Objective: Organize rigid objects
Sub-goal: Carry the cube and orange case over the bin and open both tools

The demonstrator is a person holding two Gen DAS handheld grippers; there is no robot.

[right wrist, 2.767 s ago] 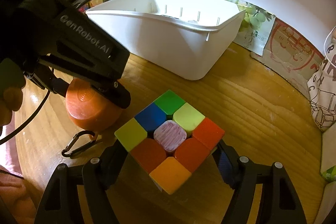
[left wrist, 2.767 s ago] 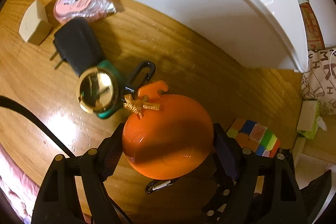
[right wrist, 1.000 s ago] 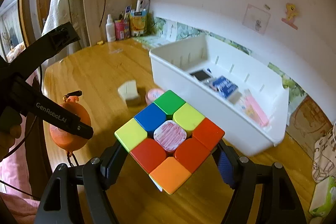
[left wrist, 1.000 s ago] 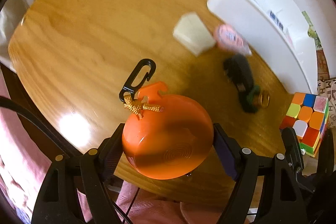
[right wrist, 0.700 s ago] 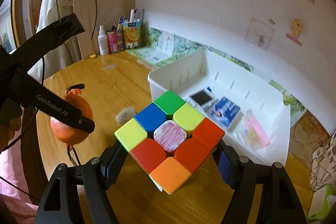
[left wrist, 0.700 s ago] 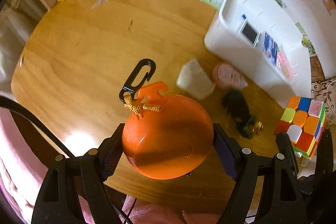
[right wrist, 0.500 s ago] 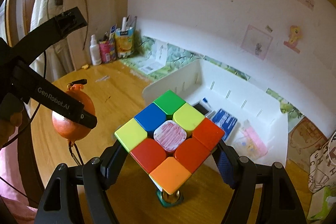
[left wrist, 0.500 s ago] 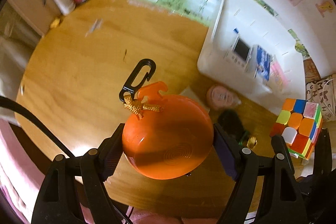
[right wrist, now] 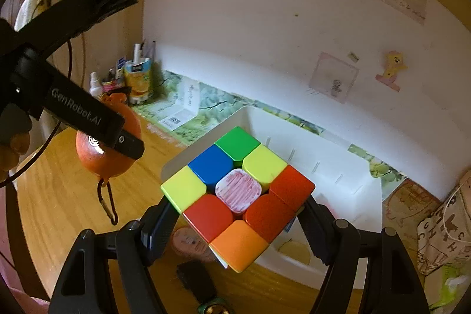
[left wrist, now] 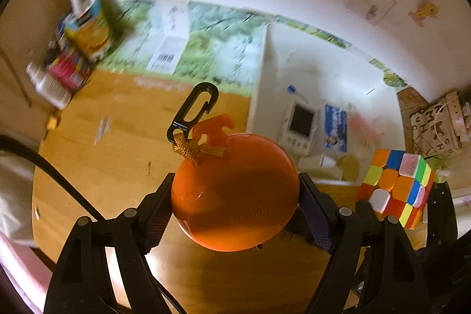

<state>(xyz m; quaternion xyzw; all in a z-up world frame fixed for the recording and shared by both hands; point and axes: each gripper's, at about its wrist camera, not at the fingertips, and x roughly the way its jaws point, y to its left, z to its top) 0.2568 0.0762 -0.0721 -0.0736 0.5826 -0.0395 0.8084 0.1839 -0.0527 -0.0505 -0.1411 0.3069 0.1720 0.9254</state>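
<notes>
The left gripper (left wrist: 235,193) was clamped on an orange round case (left wrist: 235,193), its two pads pressing the case's sides, and held it in the air above the wooden tabletop (left wrist: 123,149). A black clip (left wrist: 194,111) tied on with a gold cord (left wrist: 197,150) stuck up from the case's top edge, and in the right wrist view a second clip (right wrist: 107,203) dangled below the case (right wrist: 109,164). The right gripper (right wrist: 238,214) was closed on a multicoloured puzzle cube (right wrist: 238,196), gripped at two opposite corners and lifted in front of a white bin (right wrist: 362,193) that stood against the wall. Inside the bin (left wrist: 265,96) lay a small white device with a dark screen (left wrist: 300,122) and a blue booklet (left wrist: 335,127). On the tabletop below the cube sat a pink round item (right wrist: 188,243) and a black plug adapter (right wrist: 197,278), close to each other. Bottles and a carton (right wrist: 138,78) stood at the far corner of the tabletop.
</notes>
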